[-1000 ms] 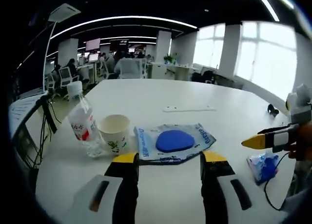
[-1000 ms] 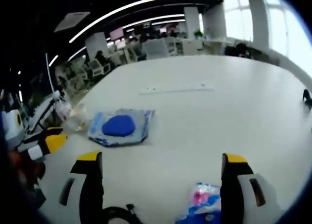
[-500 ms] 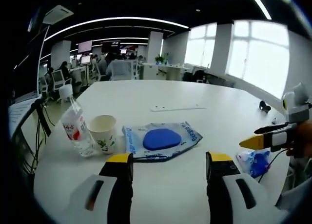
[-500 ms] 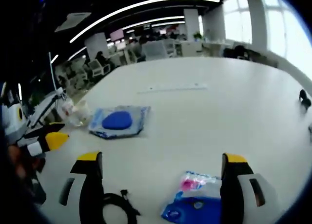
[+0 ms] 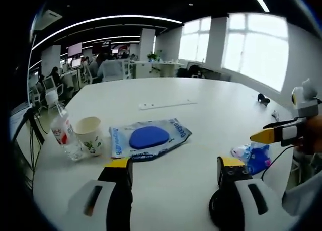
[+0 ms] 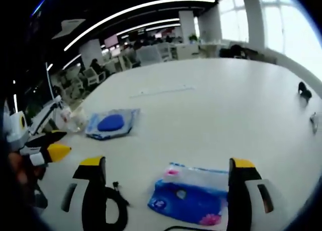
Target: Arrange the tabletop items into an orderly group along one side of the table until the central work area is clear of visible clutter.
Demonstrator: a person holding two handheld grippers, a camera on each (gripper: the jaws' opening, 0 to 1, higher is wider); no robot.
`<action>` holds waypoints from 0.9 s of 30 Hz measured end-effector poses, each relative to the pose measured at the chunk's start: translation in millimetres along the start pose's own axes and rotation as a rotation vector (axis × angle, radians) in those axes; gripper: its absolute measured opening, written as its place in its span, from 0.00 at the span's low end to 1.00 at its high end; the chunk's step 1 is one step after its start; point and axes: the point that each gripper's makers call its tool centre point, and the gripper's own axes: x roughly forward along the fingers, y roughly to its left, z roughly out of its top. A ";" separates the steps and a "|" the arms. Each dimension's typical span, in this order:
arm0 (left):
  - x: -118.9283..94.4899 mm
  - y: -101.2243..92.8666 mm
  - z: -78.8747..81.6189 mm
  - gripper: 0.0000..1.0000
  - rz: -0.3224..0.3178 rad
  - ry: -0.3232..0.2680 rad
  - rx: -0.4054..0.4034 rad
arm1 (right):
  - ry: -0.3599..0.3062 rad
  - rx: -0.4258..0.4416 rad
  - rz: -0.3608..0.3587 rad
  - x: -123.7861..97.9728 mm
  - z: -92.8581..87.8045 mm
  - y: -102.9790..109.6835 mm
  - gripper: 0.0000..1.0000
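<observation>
In the left gripper view, a clear water bottle (image 5: 62, 135) with a red label stands beside a paper cup (image 5: 89, 136), and a flat packet with a blue oval (image 5: 148, 139) lies to their right. A small blue and pink packet (image 5: 255, 157) sits further right. My left gripper (image 5: 176, 169) is open above bare table. In the right gripper view, the blue and pink packet (image 6: 192, 196) lies between the jaws of my open right gripper (image 6: 166, 166); nothing is held. The blue-oval packet (image 6: 109, 123) lies farther off to the left. The other gripper's yellow tip (image 6: 56, 151) shows at the left.
A black cable coil (image 6: 111, 207) lies near the right gripper's left jaw. A white strip (image 5: 166, 104) rests mid-table. A small dark object (image 6: 301, 88) sits near the far right edge. The round white table (image 6: 226, 105) has open room at its centre; office desks and people stand behind.
Both cameras have pulled back from the table items. The blue and pink packet now shows fully between the right jaws; the bottle, cup and blue-oval packet look smaller and farther.
</observation>
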 end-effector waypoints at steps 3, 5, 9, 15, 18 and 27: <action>1.9 -13.4 -1.2 0.74 -0.032 0.005 -0.007 | 0.003 0.007 -0.019 -6.3 -4.8 -12.8 1.00; 4.1 -22.5 -1.1 0.76 -0.053 0.009 -0.002 | 0.007 0.011 -0.031 -10.0 -8.5 -19.5 1.00; 7.9 -46.3 0.0 0.80 -0.105 0.010 0.002 | 0.016 0.024 -0.055 -17.4 -16.3 -34.0 1.00; 17.6 -84.2 -5.6 0.86 -0.190 0.031 0.039 | 0.022 0.042 -0.085 -28.9 -28.0 -54.7 1.00; 21.8 -97.7 -10.4 0.89 -0.221 0.052 0.052 | 0.030 0.062 -0.097 -32.1 -35.4 -63.4 1.00; 35.9 -134.1 -20.9 0.95 -0.297 0.092 0.097 | 0.043 0.092 -0.110 -36.6 -48.0 -75.4 0.98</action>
